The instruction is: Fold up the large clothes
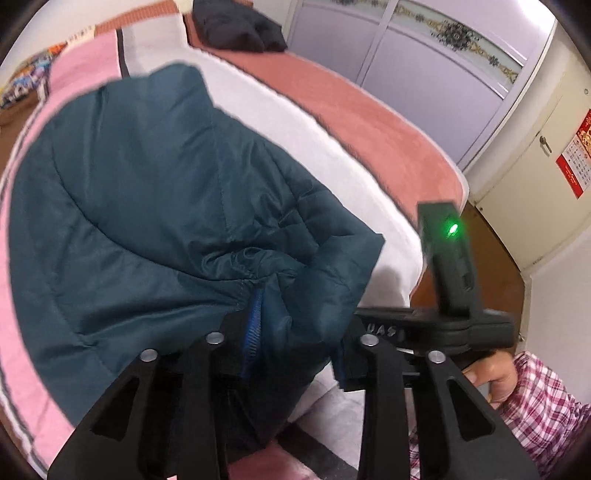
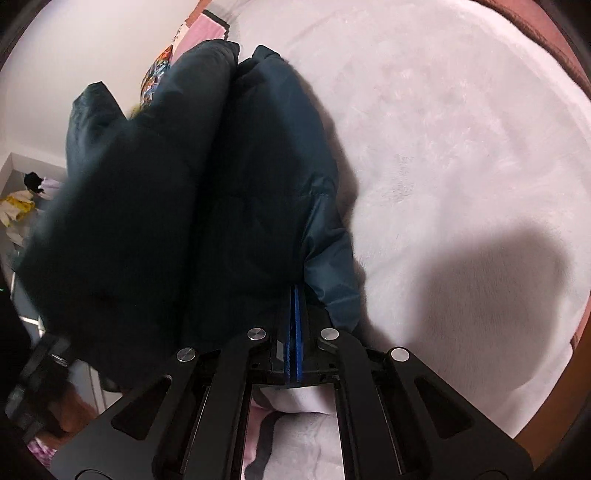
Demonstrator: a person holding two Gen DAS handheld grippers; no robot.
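A dark teal padded jacket (image 1: 147,206) lies bunched on the bed's white fleece blanket (image 2: 443,147). In the left wrist view my left gripper (image 1: 295,332) stands over its near corner with the jaws partly apart. A fold of the jacket sits between them, against the blue left pad (image 1: 255,325) and only at the edge of the right one. In the right wrist view my right gripper (image 2: 295,306) has its blue pads together on a thin edge of the jacket (image 2: 240,166), which rises in two puffy lobes ahead of it.
The right tool's black housing with a green light (image 1: 448,258) shows beside the jacket, held by a hand (image 1: 491,373) in a plaid sleeve. A black garment (image 1: 236,26) lies at the bed's far end on a rust cover (image 1: 369,122). Wardrobe doors (image 1: 406,62) stand beyond.
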